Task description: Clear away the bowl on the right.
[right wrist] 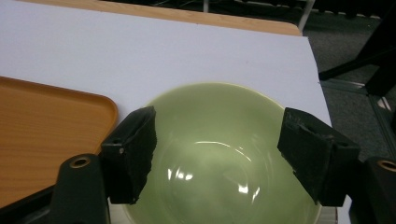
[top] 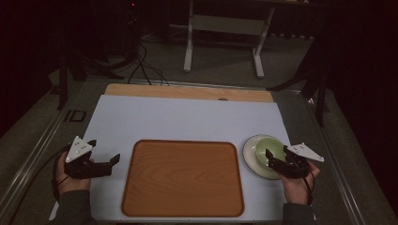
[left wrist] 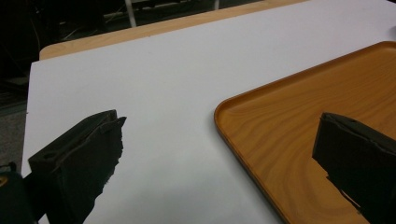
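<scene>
We hold the right claw (top: pixel 273 159) over a green bowl (top: pixel 269 149), jaws spread wide on either side of its hollow and not pressing on it. The bowl sits on a white plate (top: pixel 250 157) on the tabletop (top: pixel 187 119), just beside the right edge of the wooden tray (top: pixel 183 178). We keep the left claw (top: pixel 107 164) open with nothing between its jaws, low over the tabletop just beside the tray's left edge, pointing toward the tray.
</scene>
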